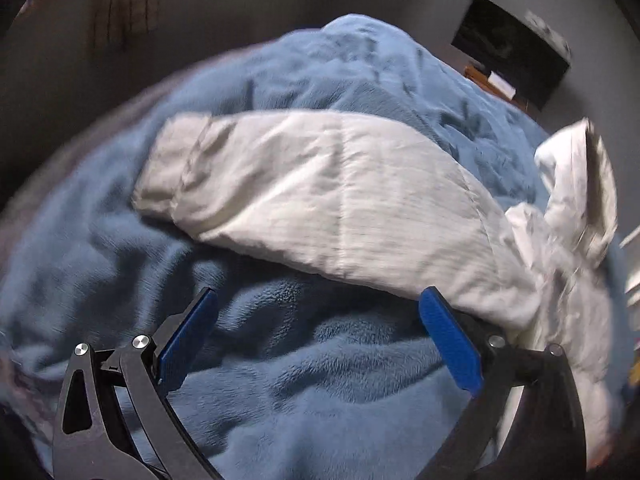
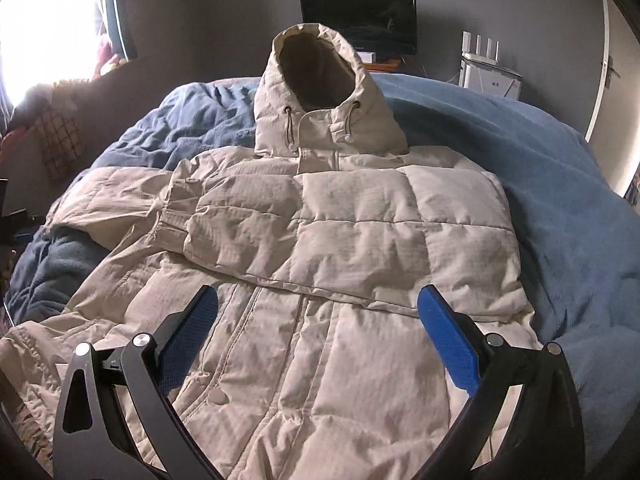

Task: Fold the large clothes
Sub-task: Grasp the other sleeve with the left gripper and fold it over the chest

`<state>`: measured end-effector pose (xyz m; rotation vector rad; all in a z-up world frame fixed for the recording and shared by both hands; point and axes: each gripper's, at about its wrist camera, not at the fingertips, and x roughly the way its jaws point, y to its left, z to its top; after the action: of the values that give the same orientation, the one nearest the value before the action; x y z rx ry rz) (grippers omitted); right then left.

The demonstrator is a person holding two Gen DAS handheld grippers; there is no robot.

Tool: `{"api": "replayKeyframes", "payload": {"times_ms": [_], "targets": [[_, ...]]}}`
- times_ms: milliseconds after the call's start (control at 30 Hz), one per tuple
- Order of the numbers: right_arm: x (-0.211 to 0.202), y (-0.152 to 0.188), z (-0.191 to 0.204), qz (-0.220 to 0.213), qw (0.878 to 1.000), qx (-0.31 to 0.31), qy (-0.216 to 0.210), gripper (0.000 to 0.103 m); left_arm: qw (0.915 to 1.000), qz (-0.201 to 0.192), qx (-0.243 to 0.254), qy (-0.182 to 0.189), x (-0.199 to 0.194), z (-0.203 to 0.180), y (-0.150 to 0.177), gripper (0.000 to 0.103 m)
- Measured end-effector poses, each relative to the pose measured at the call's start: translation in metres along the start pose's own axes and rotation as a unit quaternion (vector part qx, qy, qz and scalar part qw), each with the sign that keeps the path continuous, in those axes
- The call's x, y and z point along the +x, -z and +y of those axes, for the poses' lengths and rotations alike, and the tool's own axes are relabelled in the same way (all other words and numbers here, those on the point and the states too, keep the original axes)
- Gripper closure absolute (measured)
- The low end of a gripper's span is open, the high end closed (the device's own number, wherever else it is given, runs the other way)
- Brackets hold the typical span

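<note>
Jacket [image 1: 328,196], pale cream and quilted, lies on a blue fleece blanket [image 1: 304,372] covering the bed in the left wrist view; one sleeve stretches out to the left, and the left tool [image 1: 318,308] hangs over bare blanket just beside the sleeve's near edge, its blue fingers [image 1: 448,340] spread wide with nothing between them. Right wrist view: jacket [image 2: 360,240] front up, hood [image 2: 320,88] at the far end, one sleeve folded across the chest; right tool [image 2: 318,308] above the lower front, fingers apart and empty.
</note>
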<state>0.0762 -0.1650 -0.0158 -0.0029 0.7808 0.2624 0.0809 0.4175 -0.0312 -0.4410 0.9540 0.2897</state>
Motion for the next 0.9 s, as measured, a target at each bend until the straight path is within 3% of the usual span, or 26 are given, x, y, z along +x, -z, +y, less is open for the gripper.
{"api": "replayKeyframes", "payload": {"times_ms": [200, 367, 467, 500, 567, 633, 767, 900], "targets": [[0.015, 0.0, 0.008, 0.013, 1.0, -0.013, 0.011, 0.007, 0.9963, 0.015, -0.06, 0.059, 0.03, 0.017, -0.014, 0.011], [0.024, 0.002, 0.008, 0.025, 0.999, -0.017, 0.02, 0.007, 0.9967, 0.021, -0.055, 0.056, 0.051, 0.009, -0.025, 0.012], [0.026, 0.002, 0.006, 0.027, 0.999, -0.013, 0.019, 0.007, 0.9952, 0.019, -0.077, 0.058, 0.058, 0.013, -0.03, 0.015], [0.027, 0.002, 0.005, 0.027, 0.999, -0.012, 0.018, 0.007, 0.9958, 0.01, -0.075, 0.051, 0.057, 0.012, -0.032, 0.021], [0.028, 0.002, 0.005, 0.028, 0.999, -0.013, 0.018, 0.007, 0.9987, -0.008, -0.042, 0.029, 0.051, 0.002, -0.036, 0.059], [0.029, 0.002, 0.006, 0.027, 0.999, -0.017, 0.018, 0.007, 0.9995, -0.028, 0.01, -0.012, 0.042, -0.013, -0.04, 0.076], [0.026, 0.001, 0.007, 0.02, 0.999, -0.019, 0.015, 0.007, 0.9913, -0.08, 0.081, -0.066, 0.013, -0.041, -0.043, 0.086], [0.02, 0.001, 0.006, 0.011, 1.0, -0.018, 0.011, 0.007, 0.9767, -0.135, 0.143, -0.085, -0.028, -0.081, -0.039, 0.089]]}}
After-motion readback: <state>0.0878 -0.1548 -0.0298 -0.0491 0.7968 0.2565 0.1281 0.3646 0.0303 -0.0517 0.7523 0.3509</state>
